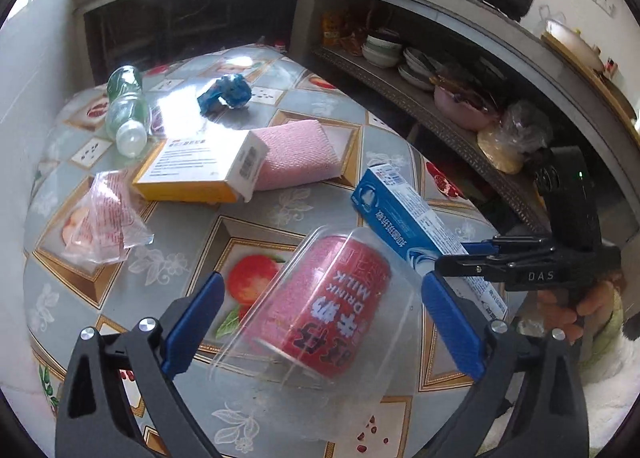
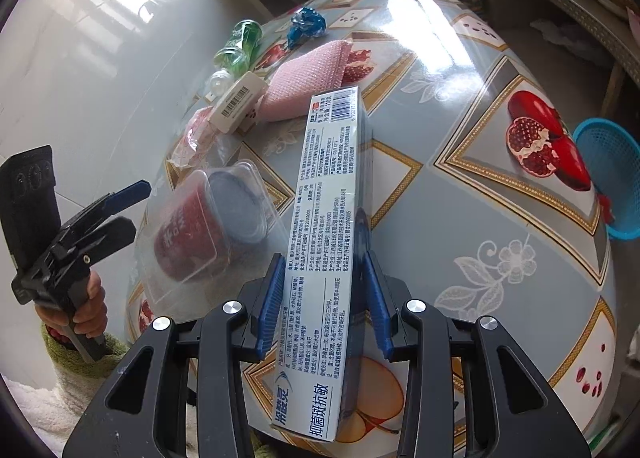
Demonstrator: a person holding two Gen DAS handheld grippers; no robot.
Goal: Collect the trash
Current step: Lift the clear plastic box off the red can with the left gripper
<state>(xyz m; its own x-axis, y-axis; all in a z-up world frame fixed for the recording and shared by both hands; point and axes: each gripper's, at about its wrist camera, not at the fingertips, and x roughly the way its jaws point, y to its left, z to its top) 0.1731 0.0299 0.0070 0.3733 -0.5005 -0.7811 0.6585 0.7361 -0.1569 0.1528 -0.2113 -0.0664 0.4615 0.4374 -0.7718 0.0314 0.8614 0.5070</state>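
My right gripper [image 2: 323, 270] is shut on a long blue-and-white toothpaste box [image 2: 328, 213], held above the table; the box also shows in the left wrist view [image 1: 408, 217] with the right gripper [image 1: 468, 258] on it. My left gripper [image 1: 320, 298] is open around a clear plastic cup [image 1: 340, 338] lying on its side with a red milk can [image 1: 324, 306] inside; its fingers stand apart from the cup. Cup and can also show in the right wrist view [image 2: 208, 221], with the left gripper [image 2: 128, 205] beside them.
On the fruit-patterned table [image 2: 460, 185] lie a yellow-and-white box [image 1: 200, 169], a pink sponge cloth [image 1: 296, 153], a crumpled plastic bag [image 1: 104, 217], a green bottle [image 1: 126, 109] and a blue wrapper [image 1: 226, 91]. A blue basket [image 2: 612, 177] stands beyond the right edge. Shelves with dishes [image 1: 400, 57] lie behind.
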